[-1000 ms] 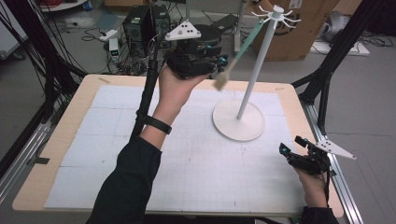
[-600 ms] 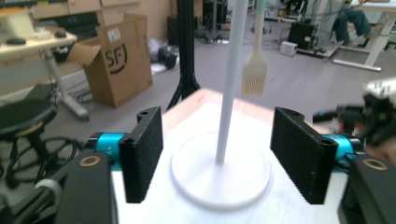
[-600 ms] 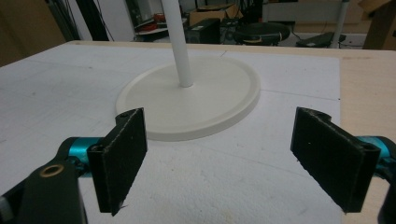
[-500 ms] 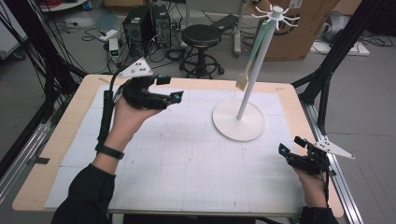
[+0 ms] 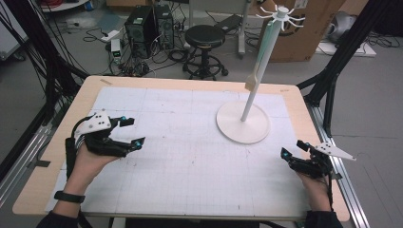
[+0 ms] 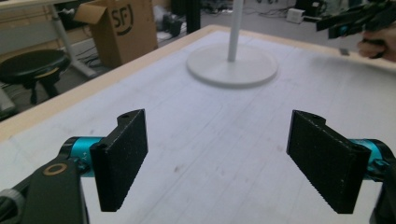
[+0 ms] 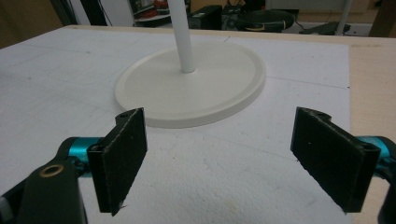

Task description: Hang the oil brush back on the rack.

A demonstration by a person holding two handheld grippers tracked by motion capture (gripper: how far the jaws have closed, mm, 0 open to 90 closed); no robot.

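The left gripper (image 5: 127,131) sits low over the left side of the white gridded mat (image 5: 180,161), its jaws spread wide with nothing between them — the left gripper view shows bare mat in the gap. The right gripper (image 5: 292,155) rests near the table's right edge, jaws likewise wide and empty. Between them, toward the far right of the mat, stands a white hanger stand (image 5: 243,121) — round base, upright pole — with a beige utensil (image 5: 253,78) hanging against the pole.

Both grippers are black with teal joints. The left gripper (image 5: 128,132) carries a grey three-cornered plate. A black wristband (image 5: 69,196) circles the left wrist.
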